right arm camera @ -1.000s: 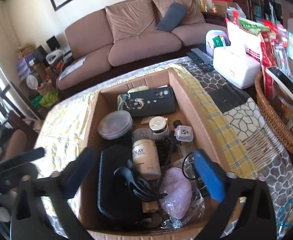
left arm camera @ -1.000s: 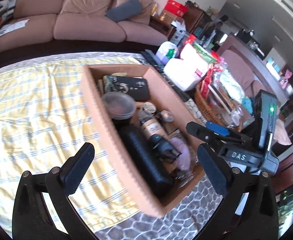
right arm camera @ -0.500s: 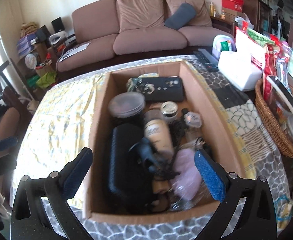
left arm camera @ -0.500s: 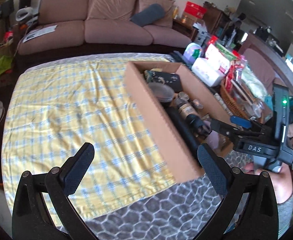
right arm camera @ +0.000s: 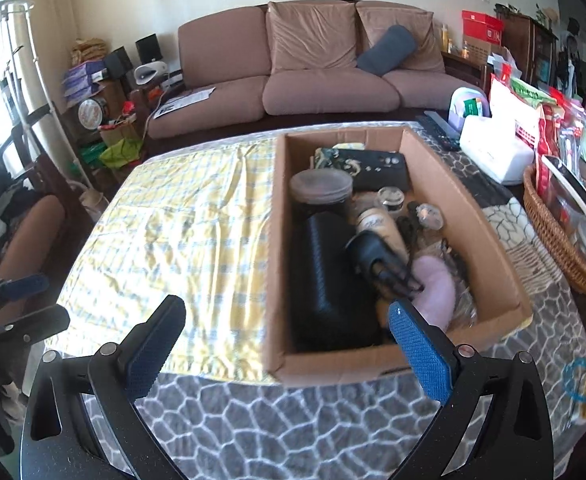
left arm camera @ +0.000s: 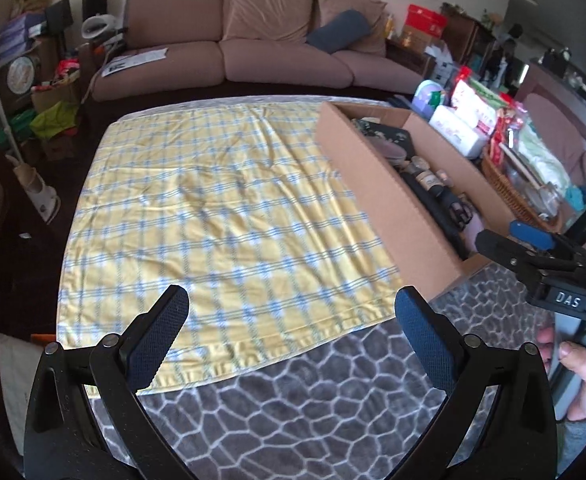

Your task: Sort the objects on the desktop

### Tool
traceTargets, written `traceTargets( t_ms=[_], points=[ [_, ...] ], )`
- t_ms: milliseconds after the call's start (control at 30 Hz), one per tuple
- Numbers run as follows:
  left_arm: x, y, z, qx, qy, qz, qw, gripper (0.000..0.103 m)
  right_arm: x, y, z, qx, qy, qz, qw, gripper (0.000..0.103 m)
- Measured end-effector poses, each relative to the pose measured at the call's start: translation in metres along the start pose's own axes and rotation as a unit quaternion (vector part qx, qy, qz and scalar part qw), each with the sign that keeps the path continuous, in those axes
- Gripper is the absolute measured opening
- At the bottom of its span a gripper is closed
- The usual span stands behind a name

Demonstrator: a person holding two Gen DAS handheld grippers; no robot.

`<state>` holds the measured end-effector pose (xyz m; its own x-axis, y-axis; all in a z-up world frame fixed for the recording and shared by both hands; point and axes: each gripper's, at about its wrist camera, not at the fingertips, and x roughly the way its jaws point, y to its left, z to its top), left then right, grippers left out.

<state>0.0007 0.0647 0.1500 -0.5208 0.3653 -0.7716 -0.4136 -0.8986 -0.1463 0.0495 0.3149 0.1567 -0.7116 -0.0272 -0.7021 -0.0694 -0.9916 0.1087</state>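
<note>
The open brown cardboard box [right arm camera: 397, 240] sits on the table's right half, its left wall on the edge of the yellow checked cloth [left arm camera: 221, 216] and its near end on the grey pebble-pattern blanket [right arm camera: 293, 424]. It's packed: a long black textured case [right arm camera: 325, 276] lies along the left wall, a dark jar with a clear round lid [right arm camera: 321, 190] stands behind it, and a black floral-print pouch [right arm camera: 369, 166] lies across the far end. Beside the case there's a beige lotion bottle [right arm camera: 377, 226], with a black claw hair clip [right arm camera: 381, 264] lying over it, touching a pink soft item [right arm camera: 437, 284]. A small clear-lidded pot [right arm camera: 391, 198] sits mid-box.

Your right gripper [right arm camera: 289, 344] hovers over the blanket just short of the box's near wall, jaws wide apart, nothing between them. Your left gripper [left arm camera: 293, 328] hangs over the cloth's near hem, well left of the box, jaws also spread wide and empty. In the left wrist view your hand [left arm camera: 585, 376] is on the right gripper's handle.

Right of the box: a wicker basket [right arm camera: 553, 240] of clutter and a white tissue pack [right arm camera: 497, 156]. A brown three-seat sofa [right arm camera: 313, 68] with a grey bolster pillow [right arm camera: 387, 50] stands behind the table.
</note>
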Motion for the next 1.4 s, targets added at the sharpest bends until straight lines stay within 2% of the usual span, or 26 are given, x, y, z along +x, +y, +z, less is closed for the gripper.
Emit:
traceTargets(
  t_ms=[200,533,667,833,1000,1167,1400],
  points=[
    [0.009,0.023,-0.032,-0.023,0.010,0.042,0.9988,0.103,0.009,0.034,-0.023,-0.030,0.009,-0.002,1.000,0.103],
    [0.035,0.055,-0.075,-0.072,0.030,0.075,0.9942,0.103,0.042,0.084,-0.061,-0.076,0.023,0.004,0.997,0.103],
    [0.051,0.060,-0.089,-0.082,0.044,0.089,0.9917,0.103,0.065,0.092,-0.082,-0.069,0.056,0.018,0.996,0.103],
    [0.066,0.065,-0.101,-0.091,0.054,0.100,0.9893,0.103,0.087,0.104,-0.098,-0.102,0.082,0.002,0.991,0.103],
    [0.079,0.065,-0.108,-0.098,0.067,0.109,0.9869,0.103,0.098,0.094,-0.104,-0.089,0.092,-0.008,0.992,0.103],
    [0.085,0.060,-0.106,-0.089,0.063,0.132,0.9853,0.103,0.107,0.076,-0.107,-0.059,0.101,-0.013,0.993,0.103],
    [0.088,0.057,-0.106,-0.108,0.044,0.160,0.9802,0.103,0.111,0.070,-0.110,-0.053,0.094,-0.018,0.994,0.103]
  ],
)
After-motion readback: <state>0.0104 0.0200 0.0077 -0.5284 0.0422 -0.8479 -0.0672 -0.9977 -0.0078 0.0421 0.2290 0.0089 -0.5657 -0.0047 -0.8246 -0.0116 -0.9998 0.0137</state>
